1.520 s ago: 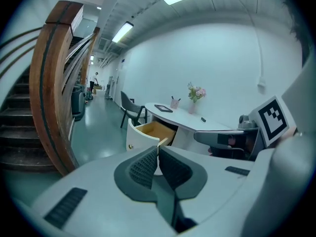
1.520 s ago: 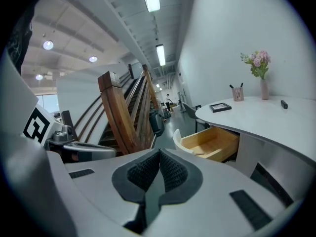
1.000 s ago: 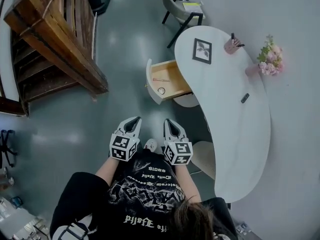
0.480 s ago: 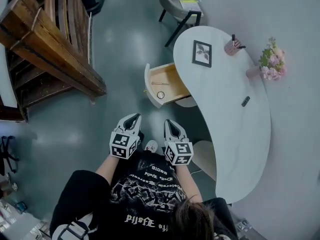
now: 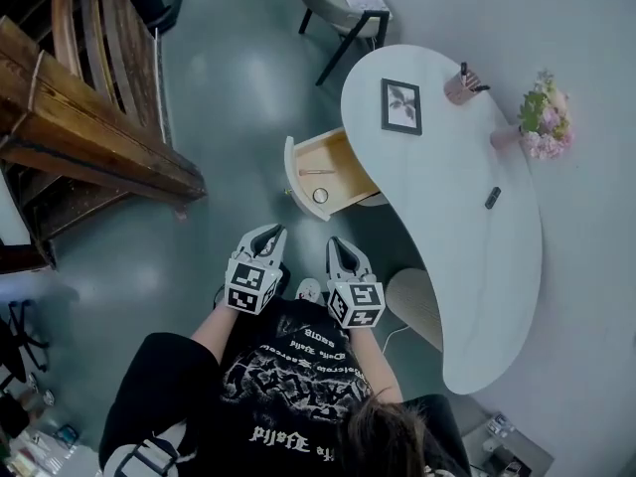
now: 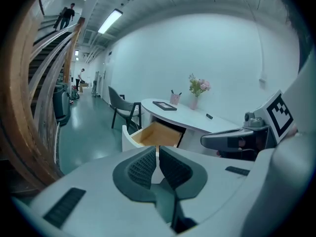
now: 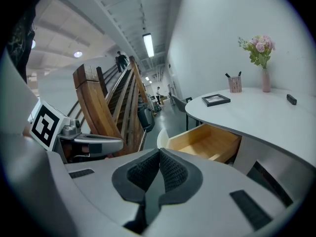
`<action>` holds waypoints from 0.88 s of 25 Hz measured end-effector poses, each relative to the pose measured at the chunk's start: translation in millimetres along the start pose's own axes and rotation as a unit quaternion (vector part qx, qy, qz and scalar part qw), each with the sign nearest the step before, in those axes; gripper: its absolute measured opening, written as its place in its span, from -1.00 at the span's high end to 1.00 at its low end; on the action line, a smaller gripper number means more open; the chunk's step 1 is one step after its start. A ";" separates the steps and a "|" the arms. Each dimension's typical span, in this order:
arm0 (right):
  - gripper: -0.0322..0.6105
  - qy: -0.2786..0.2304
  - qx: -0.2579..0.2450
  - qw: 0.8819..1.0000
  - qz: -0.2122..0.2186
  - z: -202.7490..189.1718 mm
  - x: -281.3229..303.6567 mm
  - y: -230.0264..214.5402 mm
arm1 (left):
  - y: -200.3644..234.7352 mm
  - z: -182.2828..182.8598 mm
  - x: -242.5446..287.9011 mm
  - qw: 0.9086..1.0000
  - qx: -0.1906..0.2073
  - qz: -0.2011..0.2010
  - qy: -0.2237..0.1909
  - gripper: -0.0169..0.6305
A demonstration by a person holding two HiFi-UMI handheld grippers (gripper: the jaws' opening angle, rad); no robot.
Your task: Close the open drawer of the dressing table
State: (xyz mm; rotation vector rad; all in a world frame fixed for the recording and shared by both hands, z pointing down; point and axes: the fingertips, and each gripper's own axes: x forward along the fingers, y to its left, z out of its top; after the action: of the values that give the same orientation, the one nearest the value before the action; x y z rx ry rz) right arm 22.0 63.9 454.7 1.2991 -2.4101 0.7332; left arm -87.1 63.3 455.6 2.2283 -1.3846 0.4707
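Head view: drawer (image 5: 326, 172) pulled open, wooden interior, white curved front.

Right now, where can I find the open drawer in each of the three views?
Head view: the open drawer is above centre, sticking out from the left side of the white table.
Left gripper view: the open drawer is near centre, just above the left gripper.
Right gripper view: right of centre, under the table's edge.
Shared landmark: the black picture frame on the tabletop near the drawer.
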 end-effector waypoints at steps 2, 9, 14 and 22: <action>0.82 0.002 0.008 1.000 -0.010 2.6 10.5 0.0 | 9.8 3.2 8.7 1.000 0.006 -0.013 0.007 0.85; 0.82 0.000 0.037 0.998 -0.041 9.8 46.2 4.4 | 42.9 -0.6 35.8 0.998 0.025 -0.045 0.038 0.85; 0.82 0.006 0.051 0.998 -0.046 4.7 64.1 10.0 | 55.3 -8.0 52.0 0.995 0.041 -0.062 0.060 0.85; 0.82 0.027 0.059 0.998 -0.027 -3.2 84.1 10.7 | 65.5 -23.8 73.6 0.993 0.038 -0.058 0.096 0.85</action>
State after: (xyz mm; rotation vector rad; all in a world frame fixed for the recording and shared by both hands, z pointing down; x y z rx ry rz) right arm -32.6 13.2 495.3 1.3645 -2.3106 0.8958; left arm -115.4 -2.7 527.2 2.2423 -1.1491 0.6864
